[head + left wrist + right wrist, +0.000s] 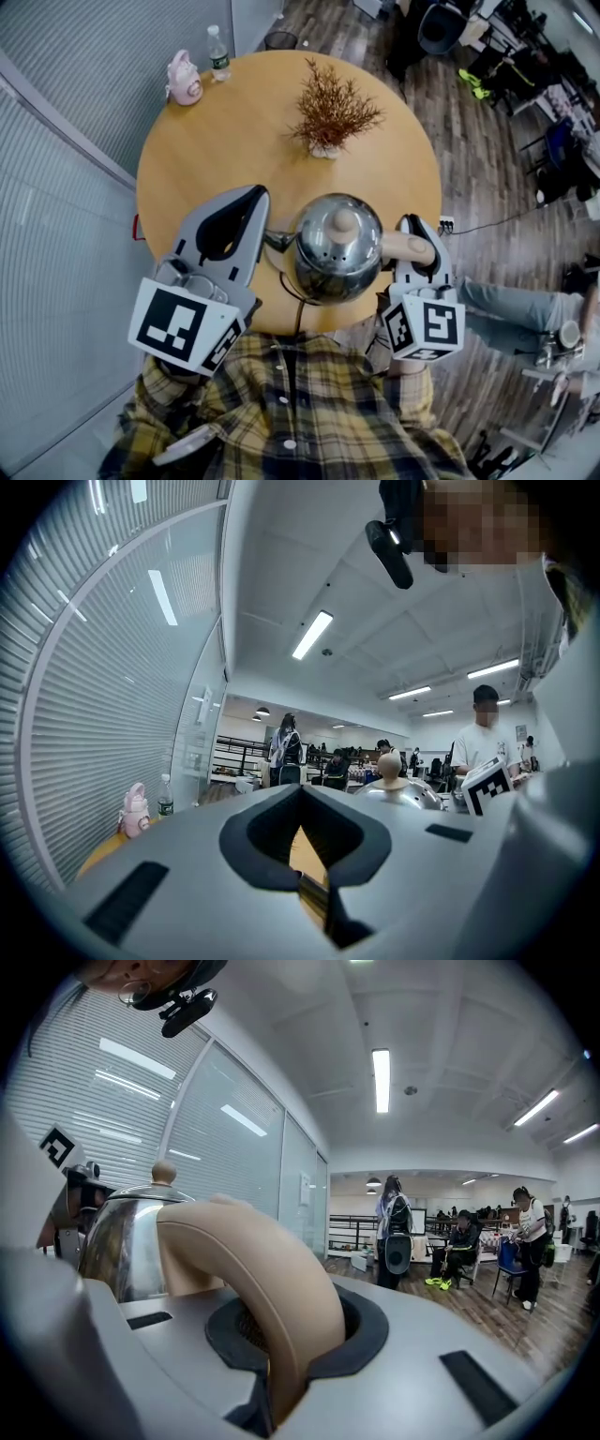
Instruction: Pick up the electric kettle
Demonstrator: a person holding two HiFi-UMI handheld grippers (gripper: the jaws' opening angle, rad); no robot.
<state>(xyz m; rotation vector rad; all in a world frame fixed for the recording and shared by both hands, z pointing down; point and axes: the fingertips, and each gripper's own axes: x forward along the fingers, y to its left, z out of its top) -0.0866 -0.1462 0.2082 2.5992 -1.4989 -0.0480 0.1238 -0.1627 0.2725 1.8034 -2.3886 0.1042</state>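
The steel electric kettle (336,246) with a round knob on its lid is over the near edge of the round wooden table (234,141), close to my chest. Its beige handle (405,247) points right. My right gripper (411,230) is shut on that handle, which fills the jaws in the right gripper view, where the handle (253,1269) curves up beside the shiny body (127,1237). My left gripper (255,195) is to the kettle's left, beside the spout (276,241), shut with nothing between its pads. In the left gripper view the kettle lid (398,792) shows to the right of the jaws.
A dried plant in a small pot (330,114) stands at the table's middle. A pink bottle (184,79) and a water bottle (218,54) stand at its far left edge. A glass wall runs along the left. A seated person (511,302) and office chairs are on the right.
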